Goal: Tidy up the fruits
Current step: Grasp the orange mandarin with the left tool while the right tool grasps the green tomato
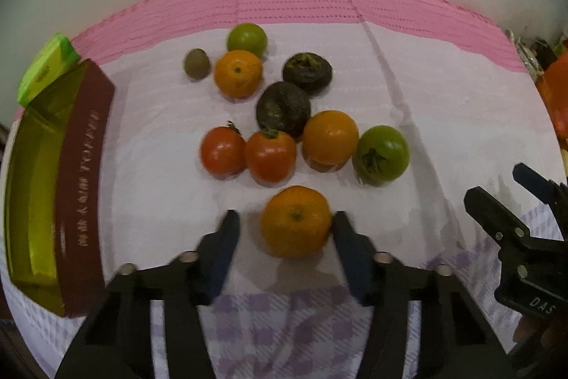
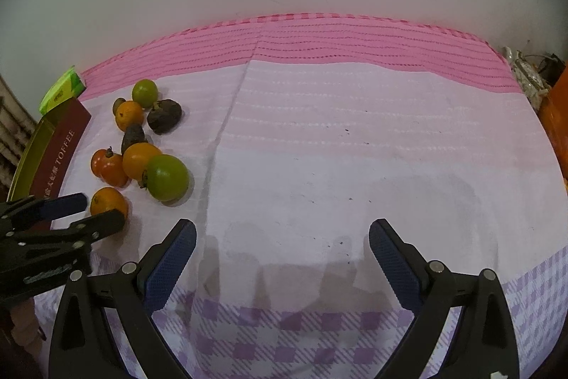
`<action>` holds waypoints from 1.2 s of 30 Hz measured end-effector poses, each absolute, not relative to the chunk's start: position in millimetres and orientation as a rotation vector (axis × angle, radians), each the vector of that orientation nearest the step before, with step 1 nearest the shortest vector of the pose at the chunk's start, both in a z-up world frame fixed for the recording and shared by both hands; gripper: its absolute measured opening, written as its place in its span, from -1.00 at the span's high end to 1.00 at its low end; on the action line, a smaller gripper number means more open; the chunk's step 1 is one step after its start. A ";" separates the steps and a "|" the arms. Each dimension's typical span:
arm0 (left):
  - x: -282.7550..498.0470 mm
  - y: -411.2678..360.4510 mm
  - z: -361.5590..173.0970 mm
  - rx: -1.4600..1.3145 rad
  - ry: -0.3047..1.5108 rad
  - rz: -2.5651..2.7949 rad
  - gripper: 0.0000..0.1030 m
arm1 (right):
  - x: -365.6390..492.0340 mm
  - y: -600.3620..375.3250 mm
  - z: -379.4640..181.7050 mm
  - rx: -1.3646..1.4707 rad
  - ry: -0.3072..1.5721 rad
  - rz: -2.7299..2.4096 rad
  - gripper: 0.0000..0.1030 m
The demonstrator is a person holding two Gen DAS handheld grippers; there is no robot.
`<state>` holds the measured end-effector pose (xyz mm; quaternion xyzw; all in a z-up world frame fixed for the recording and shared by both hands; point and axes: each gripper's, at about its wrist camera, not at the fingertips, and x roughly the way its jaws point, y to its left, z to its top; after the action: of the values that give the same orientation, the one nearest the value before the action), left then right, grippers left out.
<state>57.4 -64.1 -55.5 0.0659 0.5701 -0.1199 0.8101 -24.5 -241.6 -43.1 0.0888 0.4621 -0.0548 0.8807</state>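
Left tool (image 1: 284, 222) straddles nearest orange (image 1: 295, 221), one pad touching, grip unsure; right tool (image 2: 282, 237) wide, empty; box (image 1: 35, 201) beside oranges unfilled; sorting barely begun.

both wrist views downward, sharing fruits (image 1: 294, 221)

I note a woven cloth (image 2: 319, 137) with a ribbed pink band and a matt surface. The nearest orange (image 1: 295, 221) shows dimpled, faintly shiny peel. The red tomatoes (image 1: 248, 153) look smooth and glossy; the dark fruits (image 1: 294, 91) look dull and wrinkled. The toffee box (image 1: 83, 187) appears to be matt maroon card with a glossy yellow-green lining. My right gripper (image 2: 282, 237) shows matt black plastic, textured blue pads and bright metal pins.
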 end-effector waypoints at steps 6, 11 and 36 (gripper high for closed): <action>54.1 -53.4 -48.0 0.119 1.216 -0.269 0.21 | -18.8 -226.0 -37.0 0.145 0.952 -0.075 -0.89; 50.7 -31.2 -21.4 0.103 1.177 -0.265 0.21 | -11.8 -200.3 -30.7 0.096 0.938 -0.015 -0.88; 102.9 214.9 -29.7 0.022 1.168 0.119 0.21 | 38.0 -149.2 -55.9 0.000 1.020 0.002 0.23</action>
<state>102.9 214.9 -29.8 0.0105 0.5508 0.0563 0.8326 38.0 -149.2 -55.9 0.0001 0.4881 0.0008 0.8728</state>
